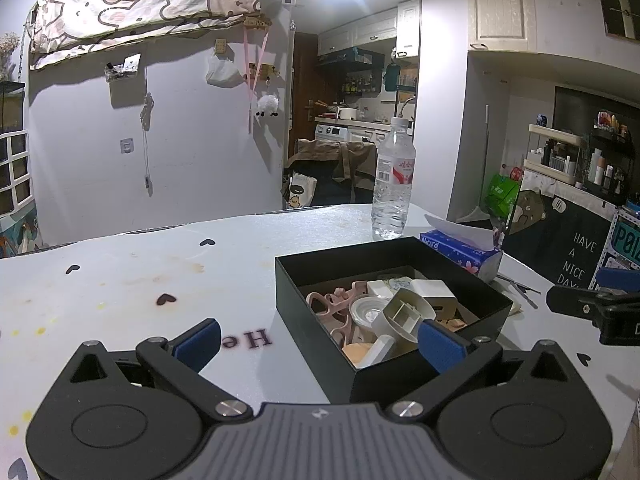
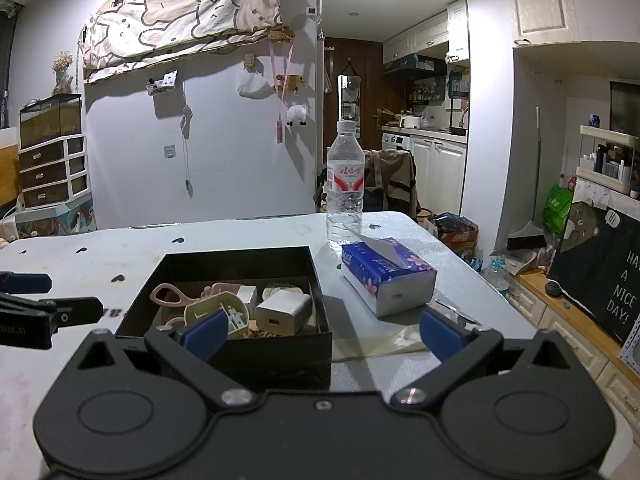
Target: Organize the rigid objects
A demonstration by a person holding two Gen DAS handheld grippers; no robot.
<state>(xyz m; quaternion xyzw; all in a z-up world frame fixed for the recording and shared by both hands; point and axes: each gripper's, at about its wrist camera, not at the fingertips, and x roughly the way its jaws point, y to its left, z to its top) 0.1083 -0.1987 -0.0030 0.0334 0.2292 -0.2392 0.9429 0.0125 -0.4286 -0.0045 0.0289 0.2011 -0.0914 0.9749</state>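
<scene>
A black open box [image 1: 312, 312] [image 2: 280, 350] stands on the white table and holds several small rigid items: pink scissors [image 1: 334, 308] [image 2: 170, 298], a white round part [image 1: 404, 312] [image 2: 212, 308], a white charger block [image 1: 434, 290] [image 2: 284, 312]. My left gripper [image 1: 318, 342] is open, its right blue pad over the box's near corner, nothing between the fingers. My right gripper [image 2: 322, 334] is open too, straddling the box's near right corner, empty. Each gripper shows in the other's view, at the frame edge.
A water bottle [image 1: 394, 180] [image 2: 345, 188] stands behind the box, a blue tissue pack [image 1: 464, 250] [image 2: 386, 276] to its right. Thin metal tools [image 1: 518, 284] lie beside the pack. The table edge [image 2: 492, 280] drops off on the right to floor clutter.
</scene>
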